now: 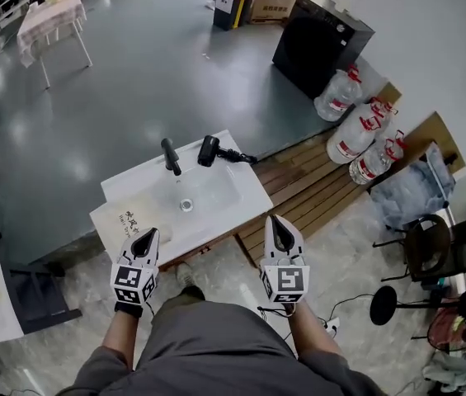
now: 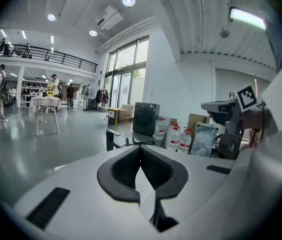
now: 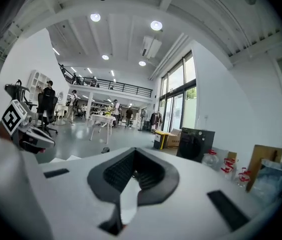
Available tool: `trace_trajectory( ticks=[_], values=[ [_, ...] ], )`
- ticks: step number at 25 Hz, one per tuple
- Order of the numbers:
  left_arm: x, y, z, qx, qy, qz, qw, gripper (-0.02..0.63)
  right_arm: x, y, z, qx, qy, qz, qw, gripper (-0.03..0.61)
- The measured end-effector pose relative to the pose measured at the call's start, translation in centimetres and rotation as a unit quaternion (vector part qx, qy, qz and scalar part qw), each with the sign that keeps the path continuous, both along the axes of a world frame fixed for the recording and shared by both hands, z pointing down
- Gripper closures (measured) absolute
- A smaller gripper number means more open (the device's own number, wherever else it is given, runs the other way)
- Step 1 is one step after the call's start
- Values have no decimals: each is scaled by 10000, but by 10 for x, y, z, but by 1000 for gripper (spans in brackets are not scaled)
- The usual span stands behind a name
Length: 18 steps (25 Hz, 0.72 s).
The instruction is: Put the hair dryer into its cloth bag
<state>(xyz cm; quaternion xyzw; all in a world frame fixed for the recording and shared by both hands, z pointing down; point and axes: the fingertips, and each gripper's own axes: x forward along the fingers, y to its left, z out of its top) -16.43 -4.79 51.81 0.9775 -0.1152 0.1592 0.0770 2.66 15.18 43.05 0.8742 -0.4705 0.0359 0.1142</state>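
Left gripper (image 1: 147, 236) and right gripper (image 1: 277, 225) both pressed together, empty (open first), or they could knock the black plastic hair dryer (image 1: 209, 150) behind the white basin (image 1: 216, 190) off the tabletop (image 1: 253, 196).

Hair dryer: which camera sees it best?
The head view: the whole black hair dryer lies on the white sink counter. The left gripper view catches only a dark sliver of it; the right gripper view shows none clearly.

Left tool (image 1: 148, 234), right tool (image 1: 276, 223) closed
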Motion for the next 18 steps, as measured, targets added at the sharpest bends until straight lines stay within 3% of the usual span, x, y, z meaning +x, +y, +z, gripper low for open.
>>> trace_trajectory(
  ticks=[11,18],
  values=[
    [34,-44,13,-67,-204,-242,9995,611,59,-64,19,-79,-215,-200,9995,577],
    [45,-63,18,3,-164,-985,9950,611,92,-124,28,7,-265,-1010,9945,577]
  ],
)
